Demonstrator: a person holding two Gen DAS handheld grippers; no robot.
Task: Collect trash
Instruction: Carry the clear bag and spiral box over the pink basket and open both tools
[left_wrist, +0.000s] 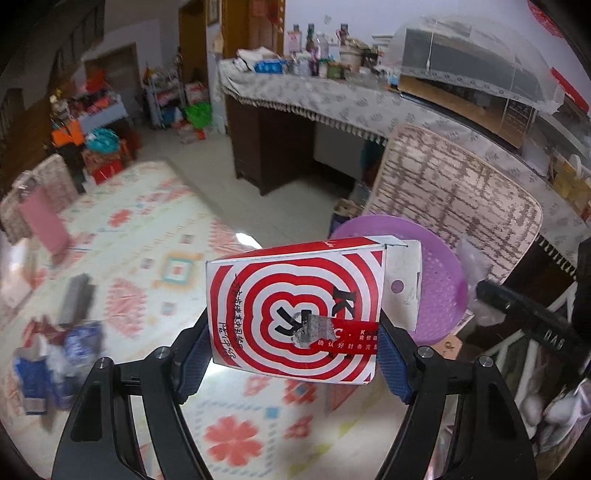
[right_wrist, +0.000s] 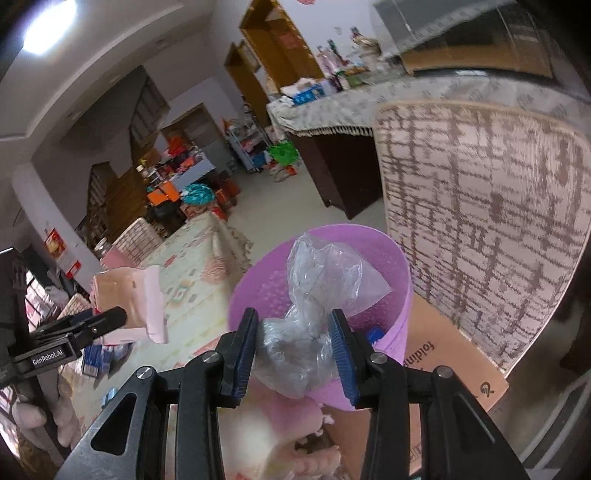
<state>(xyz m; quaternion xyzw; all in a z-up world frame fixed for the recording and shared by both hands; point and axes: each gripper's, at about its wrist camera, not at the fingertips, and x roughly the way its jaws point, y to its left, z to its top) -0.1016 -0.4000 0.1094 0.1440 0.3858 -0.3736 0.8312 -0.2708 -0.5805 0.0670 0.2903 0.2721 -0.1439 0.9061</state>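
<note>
My left gripper (left_wrist: 293, 343) is shut on a red-and-white spiral-patterned carton (left_wrist: 295, 310), held in the air just left of a purple perforated waste basket (left_wrist: 439, 280). My right gripper (right_wrist: 293, 343) is shut on a crumpled clear plastic bag (right_wrist: 314, 291), held at the near rim of the same purple basket (right_wrist: 395, 295). In the right wrist view the left gripper (right_wrist: 110, 317) shows at the left with the carton's plain back (right_wrist: 129, 299). In the left wrist view the right gripper's black body (left_wrist: 524, 310) shows beside the basket.
A table with a floral cloth (left_wrist: 147, 229) carries more litter: blue wrappers (left_wrist: 55, 358), a dark box (left_wrist: 75, 295) and a pink pouch (left_wrist: 44, 225). A patterned chair back (right_wrist: 480, 206) stands behind the basket, a cardboard box (right_wrist: 450, 365) beside it. A long cluttered counter (left_wrist: 332, 96) lines the wall.
</note>
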